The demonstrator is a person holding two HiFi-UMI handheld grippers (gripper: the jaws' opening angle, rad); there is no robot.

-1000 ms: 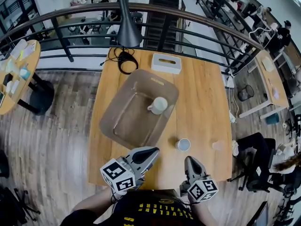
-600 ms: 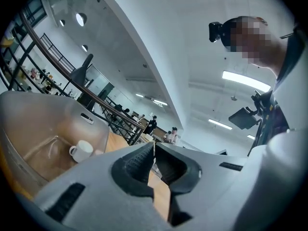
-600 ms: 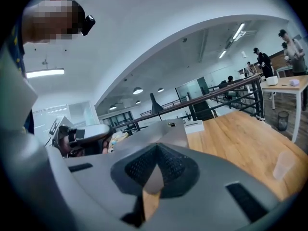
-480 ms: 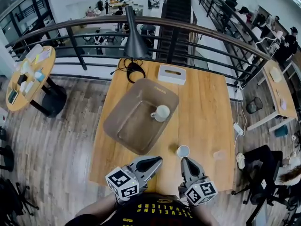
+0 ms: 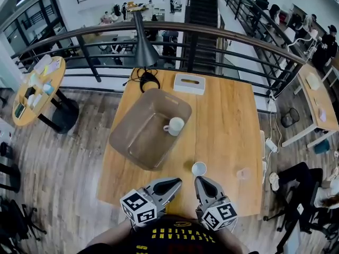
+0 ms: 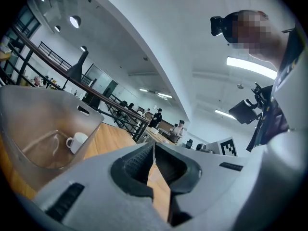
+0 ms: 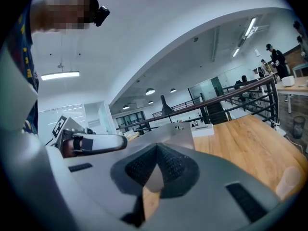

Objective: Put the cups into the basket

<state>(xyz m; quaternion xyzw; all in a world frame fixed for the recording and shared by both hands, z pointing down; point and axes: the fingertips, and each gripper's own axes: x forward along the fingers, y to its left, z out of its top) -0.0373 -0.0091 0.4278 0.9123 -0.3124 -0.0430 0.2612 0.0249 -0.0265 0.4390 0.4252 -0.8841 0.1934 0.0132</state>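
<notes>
A translucent grey basket (image 5: 135,142) lies on the wooden table, and a white handled mug (image 5: 175,126) sits inside it near its right wall; both show in the left gripper view too, the basket (image 6: 29,114) and the mug (image 6: 77,141). On the table right of the basket stands a small white cup (image 5: 199,169), and a clear cup (image 5: 243,173) stands further right. My left gripper (image 5: 175,182) is shut and empty at the table's near edge. Beside it my right gripper (image 5: 199,181) is shut and empty, just short of the white cup.
A white tissue box (image 5: 189,83) sits at the table's far side, with a black lamp (image 5: 143,46) and a coiled cable (image 5: 146,78) to its left. A curved railing (image 5: 212,33) runs behind the table. A round side table (image 5: 37,89) stands to the left.
The head view has shifted, so the table sits higher and further left. Both grippers have drawn closer together at the near edge, and the right one now points at the small white cup.
</notes>
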